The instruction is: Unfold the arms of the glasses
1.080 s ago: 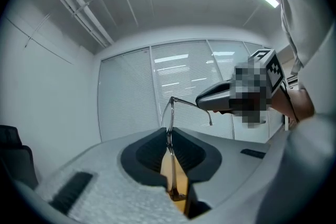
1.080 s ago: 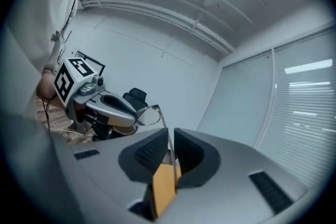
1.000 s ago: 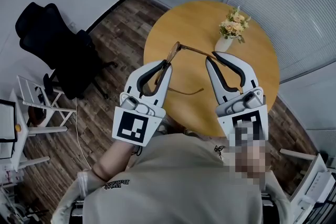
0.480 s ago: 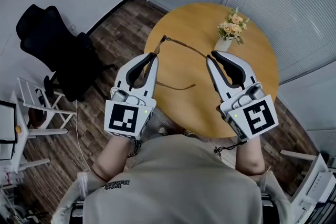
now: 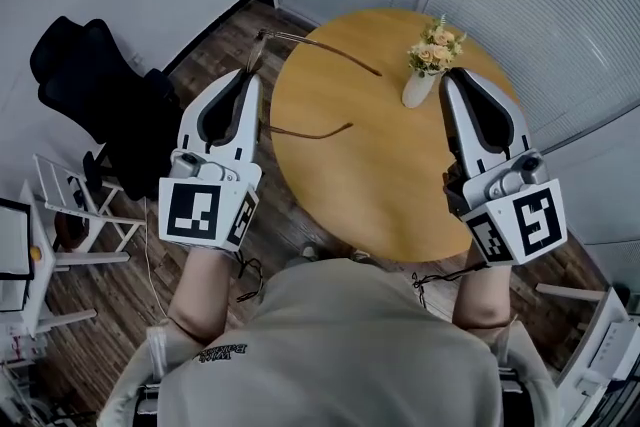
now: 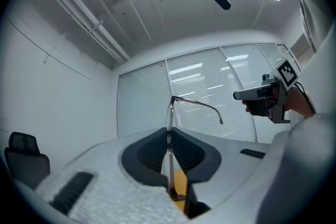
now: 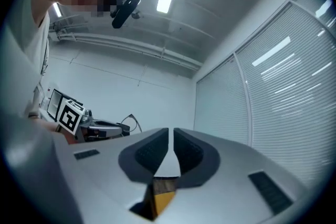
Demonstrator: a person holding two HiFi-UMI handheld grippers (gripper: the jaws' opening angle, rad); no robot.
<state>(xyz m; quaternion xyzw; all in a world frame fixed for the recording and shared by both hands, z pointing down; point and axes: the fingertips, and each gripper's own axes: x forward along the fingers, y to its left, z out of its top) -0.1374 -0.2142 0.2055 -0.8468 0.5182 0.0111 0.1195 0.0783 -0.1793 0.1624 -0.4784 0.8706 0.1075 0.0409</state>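
Above the left rim of the round table [image 5: 400, 185], the glasses [image 5: 320, 50] are held in the air, clear of the tabletop. The left gripper [image 5: 250, 80] is clenched on their front, which stands edge-on and upright between the ribbed dark pads [image 6: 191, 152]. Pinching the front leaves both hinges free, which suits unfolding.

Both arms stand out from the front toward the table's middle. The upper one [image 6: 197, 105] ends in a down-curved tip; the lower one [image 5: 310, 132] hangs over the table edge. Judged from this, the unfolding looks done or nearly so.

The frame is thin, brownish wire, light and easily bent; a firm but narrow pinch is appropriate.

The right gripper [image 5: 462, 75] holds nothing. Its jaws are drawn almost together and it sits well apart from the glasses, beside a white vase of pale flowers [image 5: 425, 65].

The table is smooth yellow wood. The gripper shells are matt white plastic. A black office chair [image 5: 90, 85] stands on the plank floor to the left.
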